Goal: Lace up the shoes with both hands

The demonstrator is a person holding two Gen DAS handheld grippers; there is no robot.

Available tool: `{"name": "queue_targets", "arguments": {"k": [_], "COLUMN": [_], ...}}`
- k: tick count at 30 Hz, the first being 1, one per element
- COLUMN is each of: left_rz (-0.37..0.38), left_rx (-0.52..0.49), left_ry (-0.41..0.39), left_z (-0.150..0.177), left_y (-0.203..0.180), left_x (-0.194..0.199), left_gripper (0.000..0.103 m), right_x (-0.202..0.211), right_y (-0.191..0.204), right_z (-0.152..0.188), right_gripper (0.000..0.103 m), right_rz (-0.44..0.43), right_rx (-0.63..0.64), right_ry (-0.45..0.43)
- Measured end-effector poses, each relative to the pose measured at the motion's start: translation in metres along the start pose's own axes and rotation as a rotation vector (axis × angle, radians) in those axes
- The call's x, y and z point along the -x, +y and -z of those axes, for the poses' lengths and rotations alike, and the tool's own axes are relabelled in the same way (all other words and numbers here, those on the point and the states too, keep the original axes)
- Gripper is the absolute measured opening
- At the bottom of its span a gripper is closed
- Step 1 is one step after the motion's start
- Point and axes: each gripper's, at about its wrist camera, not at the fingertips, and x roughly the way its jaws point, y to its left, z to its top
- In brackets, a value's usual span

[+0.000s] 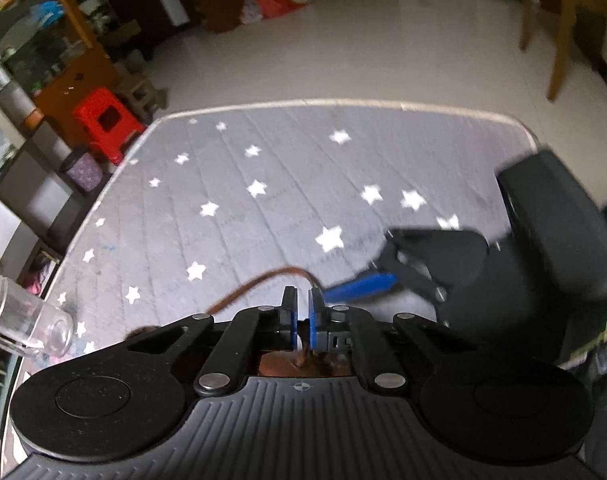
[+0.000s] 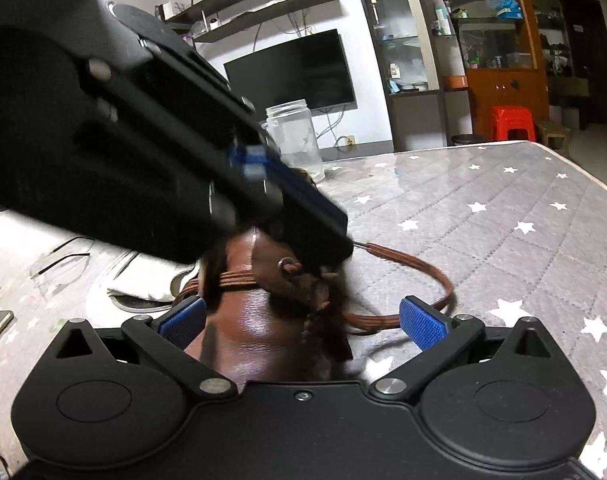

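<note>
The brown leather shoe (image 2: 259,332) is partly laced: the left claw (image 1: 302,314) pinches the brown lace (image 2: 415,264) near an upper eyelet, the right claw (image 2: 303,322) spread wide around the shoe.

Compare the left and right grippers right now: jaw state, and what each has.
The left gripper has its jaws nearly shut, pinching the brown lace; the right gripper stands wide open and grips nothing. The left one sits above the shoe's eyelet; the right one straddles the brown shoe. Both have blue pads.
</note>
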Motion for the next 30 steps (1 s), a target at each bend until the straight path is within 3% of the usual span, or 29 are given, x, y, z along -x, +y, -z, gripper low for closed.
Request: {"name": "queue_targets", "arguments": {"k": [6, 13, 18, 21, 26, 30], "left_rz": [-0.008, -0.031, -0.033, -0.034, -0.023, -0.032], "left_rx": [-0.004, -0.114, -0.187, -0.284, -0.376, -0.385], "left_ry": [-0.051, 0.035, 0.079, 0.102, 0.123, 0.143], "left_z": [-0.017, -0.006, 0.008, 0.016, 0.025, 0.026], "left_y": [0.005, -0.001, -0.008, -0.019, -0.031, -0.031], "left_x": [0.009, 0.005, 0.0, -0.003, -0.005, -0.014], "left_gripper": [0.0, 0.005, 0.015, 0.019, 0.026, 0.027], "right_x": [-0.001, -0.001, 0.006, 0.009, 0.013, 0.012], "right_y": [-0.005, -0.016, -0.027, -0.034, -0.045, -0.057], "right_z": [-0.002, -0.008, -0.009, -0.009, -0.009, -0.009], "right_gripper": [0.103, 0.103, 0.103, 0.103, 0.103, 0.103], "right_rz": [0.01, 0.021, 0.027, 0.038, 0.083, 0.133], "right_rx": [-0.02, -0.036, -0.037, -0.037, -0.045, -0.065], "right_ry": [-0.002, 0.004, 0.007, 0.013, 0.007, -0.001]}}
